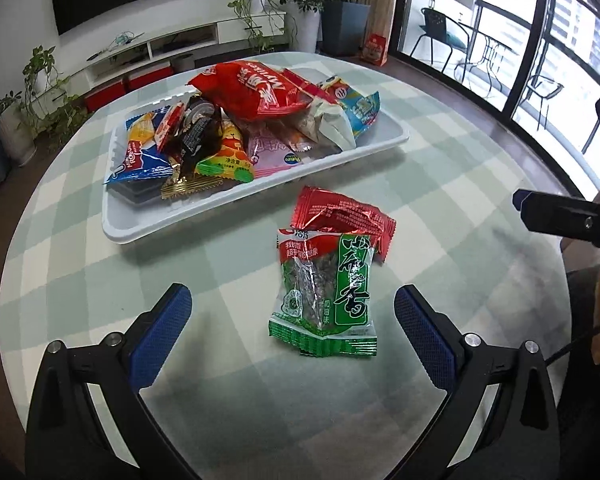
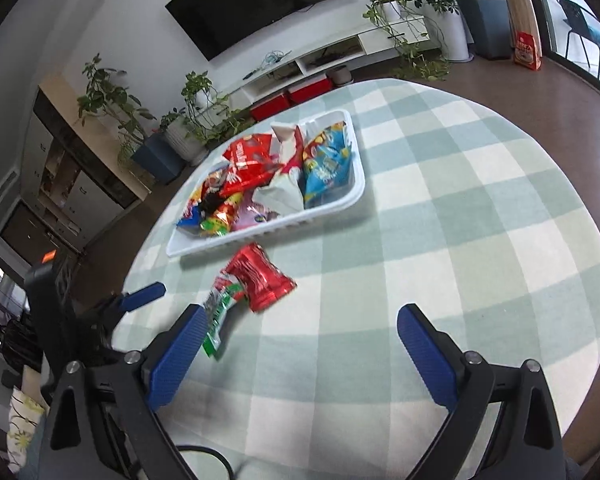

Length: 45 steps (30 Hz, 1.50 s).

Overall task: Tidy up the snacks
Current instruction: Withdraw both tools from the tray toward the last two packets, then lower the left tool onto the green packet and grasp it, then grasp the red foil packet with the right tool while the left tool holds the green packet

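Table [image 1: 440, 208] with green-and-white check cloth carries a white tray [image 1: 260, 196] piled with snack packs: big red bag [image 1: 252, 92] on top, blue bag [image 1: 360, 108] at the tray's right end, white pack [image 1: 332, 124] between them, yellow-green pack [image 1: 226, 156] and blue-red pack [image 1: 140, 156] at the left end, pink pack [image 1: 272, 148] underneath. Two packs lie on the cloth just in front of the tray, outside it: green pack [image 1: 326, 292] flat, label up, and red pack [image 1: 340, 216] behind it, touching, its near edge tucked under the green one's top. Left gripper [image 1: 292, 312] wide open, nothing held, blue pads [image 1: 160, 340] either side of the green pack but clear of it; pack sits between the fingers, closer to the right one. Right gripper [image 2: 300, 340] also wide open and empty, hovering over bare cloth right of the two loose packs; in its view the green pack [image 2: 220, 312] is partly hidden behind its left pad [image 2: 176, 360], the red pack [image 2: 260, 280] fully visible beyond. Each gripper shows at the edge of the other's view: right gripper's finger [image 1: 556, 216] at far right of the left wrist view, left one [image 2: 140, 298] at left of the right wrist view. Room behind: TV [image 2: 260, 0], low white cabinet [image 2: 320, 60], potted plants [image 1: 340, 8]
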Each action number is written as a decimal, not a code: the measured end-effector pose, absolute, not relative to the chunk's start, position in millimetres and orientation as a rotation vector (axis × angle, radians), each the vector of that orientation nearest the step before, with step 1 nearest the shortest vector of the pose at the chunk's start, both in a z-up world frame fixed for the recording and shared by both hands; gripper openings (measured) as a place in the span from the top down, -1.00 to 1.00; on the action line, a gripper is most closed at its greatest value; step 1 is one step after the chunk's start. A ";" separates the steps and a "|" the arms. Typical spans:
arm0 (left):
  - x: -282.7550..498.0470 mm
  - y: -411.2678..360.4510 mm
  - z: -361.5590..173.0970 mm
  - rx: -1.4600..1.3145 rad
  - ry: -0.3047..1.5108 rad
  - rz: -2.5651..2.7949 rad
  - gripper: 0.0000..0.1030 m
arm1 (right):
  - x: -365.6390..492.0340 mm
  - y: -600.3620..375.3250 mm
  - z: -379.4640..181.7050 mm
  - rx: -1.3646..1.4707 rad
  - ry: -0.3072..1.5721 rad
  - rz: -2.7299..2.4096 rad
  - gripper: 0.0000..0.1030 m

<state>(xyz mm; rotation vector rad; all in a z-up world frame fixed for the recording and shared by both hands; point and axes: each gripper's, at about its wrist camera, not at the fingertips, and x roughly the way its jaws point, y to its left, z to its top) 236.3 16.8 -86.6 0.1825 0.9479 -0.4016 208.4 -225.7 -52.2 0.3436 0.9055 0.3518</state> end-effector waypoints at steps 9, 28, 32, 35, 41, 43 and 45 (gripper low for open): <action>246.9 -2.0 -106.9 0.271 0.986 -0.406 -0.99 | 205.9 -221.2 -58.7 0.304 0.932 0.367 -0.68; 266.1 5.8 -110.7 0.219 1.016 -0.444 -0.29 | 215.9 -197.5 -61.5 0.182 0.984 0.387 -0.64; 266.4 8.9 -108.6 0.207 1.008 -0.454 0.15 | 221.8 -190.6 -61.3 0.144 0.994 0.393 -0.64; 264.8 14.5 -107.9 0.203 1.004 -0.464 0.39 | 227.7 -184.6 -62.0 0.107 1.004 0.399 -0.64; 262.5 43.4 -106.7 0.108 1.002 -0.459 0.44 | 242.5 -167.8 -66.3 0.033 1.007 0.434 -0.64; 261.4 57.4 -105.8 0.064 0.997 -0.445 0.44 | 247.3 -157.1 -69.5 -0.009 1.006 0.462 -0.64; 261.2 70.5 -104.8 0.020 0.992 -0.436 0.44 | 253.1 -145.1 -74.0 -0.056 1.007 0.485 -0.64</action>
